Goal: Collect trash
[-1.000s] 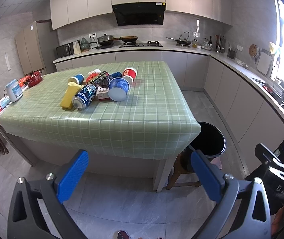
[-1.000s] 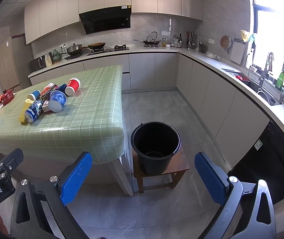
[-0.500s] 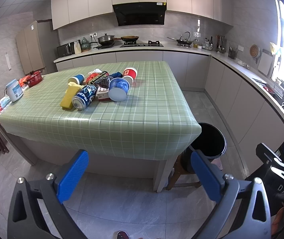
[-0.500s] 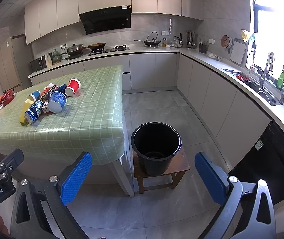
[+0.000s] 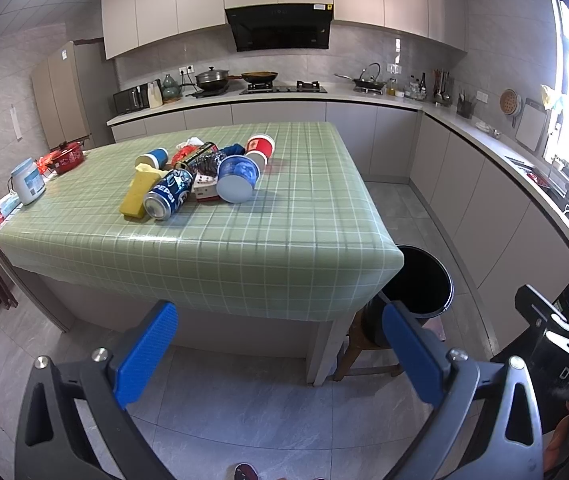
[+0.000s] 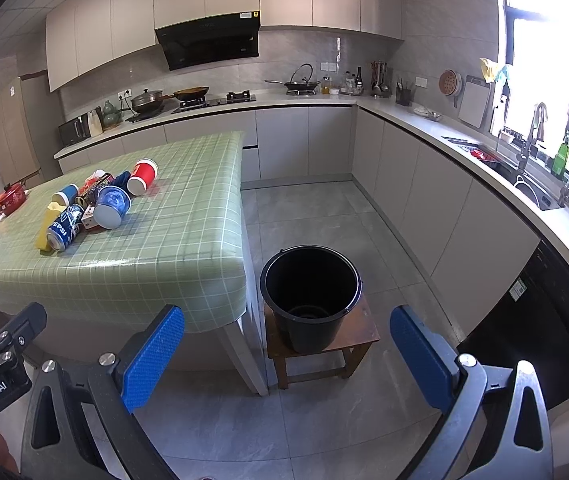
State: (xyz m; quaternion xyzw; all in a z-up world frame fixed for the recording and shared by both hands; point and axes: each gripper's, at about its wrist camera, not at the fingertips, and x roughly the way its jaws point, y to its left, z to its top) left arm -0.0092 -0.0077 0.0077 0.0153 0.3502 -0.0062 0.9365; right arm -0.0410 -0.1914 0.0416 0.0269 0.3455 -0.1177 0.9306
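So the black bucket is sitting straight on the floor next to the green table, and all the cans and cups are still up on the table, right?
Not quite. The black bucket stands on a small wooden stool, not on the floor; the right wrist view shows it plainly. The rest holds: it is beside the green table, and the cans and cups lie on top.
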